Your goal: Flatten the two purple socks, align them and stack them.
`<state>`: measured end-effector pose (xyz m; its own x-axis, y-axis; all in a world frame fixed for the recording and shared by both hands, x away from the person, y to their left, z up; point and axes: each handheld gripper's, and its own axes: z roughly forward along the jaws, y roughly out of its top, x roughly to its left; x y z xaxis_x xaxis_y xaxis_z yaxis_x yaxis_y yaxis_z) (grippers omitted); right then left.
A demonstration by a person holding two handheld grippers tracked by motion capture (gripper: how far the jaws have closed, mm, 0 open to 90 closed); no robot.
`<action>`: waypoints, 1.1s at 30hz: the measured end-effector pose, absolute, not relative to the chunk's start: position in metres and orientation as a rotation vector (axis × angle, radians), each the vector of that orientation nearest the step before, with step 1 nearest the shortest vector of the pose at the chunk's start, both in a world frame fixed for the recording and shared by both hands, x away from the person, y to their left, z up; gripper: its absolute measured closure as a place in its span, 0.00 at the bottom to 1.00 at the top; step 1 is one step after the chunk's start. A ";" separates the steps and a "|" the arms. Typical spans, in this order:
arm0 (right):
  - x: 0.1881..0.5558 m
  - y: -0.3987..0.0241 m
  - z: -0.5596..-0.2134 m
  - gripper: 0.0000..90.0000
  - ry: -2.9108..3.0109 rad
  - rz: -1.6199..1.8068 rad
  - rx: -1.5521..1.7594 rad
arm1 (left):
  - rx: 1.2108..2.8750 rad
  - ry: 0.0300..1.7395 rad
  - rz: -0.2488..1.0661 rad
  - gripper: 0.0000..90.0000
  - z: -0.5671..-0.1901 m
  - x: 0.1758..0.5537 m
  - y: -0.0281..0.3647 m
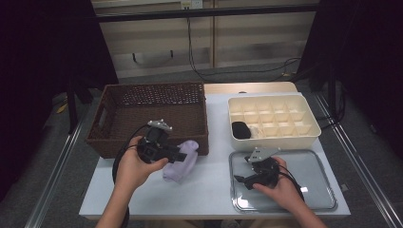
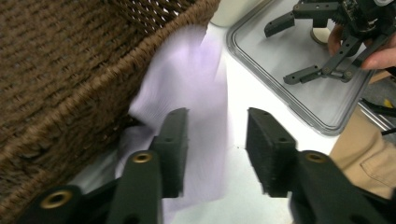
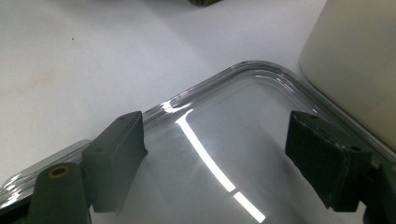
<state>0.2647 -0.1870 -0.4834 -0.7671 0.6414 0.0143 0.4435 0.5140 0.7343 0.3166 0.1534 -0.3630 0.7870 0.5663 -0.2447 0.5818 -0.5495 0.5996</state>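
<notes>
I see a white table (image 1: 214, 185) standing on a grey floor, with a pale slatted wall panel and hanging black cables behind it and dark curtains on both sides. On the table's far left sits a brown wicker basket (image 1: 142, 111); on the far right sits a cream divider box (image 1: 272, 118) holding a black object (image 1: 241, 129) in one near-left compartment. A clear lid (image 1: 309, 190) lies flat in front of the box. A lilac cloth (image 1: 183, 159) lies on the table against the basket's near right corner. My left gripper (image 2: 215, 149) is held over this cloth with its jaws parted, one pad on the fabric, nothing clamped. My right gripper (image 3: 219, 154) hovers above the clear lid, jaws spread wide and empty.
</notes>
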 end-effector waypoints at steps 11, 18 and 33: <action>0.265 -0.187 -0.483 0.22 2.498 1.100 0.916 | 2.318 0.850 -0.011 0.53 -0.384 0.315 0.155; 0.265 -0.187 -0.483 0.22 2.500 1.100 0.917 | 2.326 0.879 -0.034 0.54 -0.407 0.315 0.154; 0.265 -0.187 -0.483 0.22 2.501 1.100 0.918 | 2.340 0.922 0.027 0.63 -0.441 0.313 0.148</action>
<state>0.2648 -0.1870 -0.4833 -0.7670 0.6415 0.0167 0.4457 0.5138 0.7331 0.3131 0.1479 -0.4414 0.7566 0.6235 -0.1970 0.6111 -0.5671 0.5523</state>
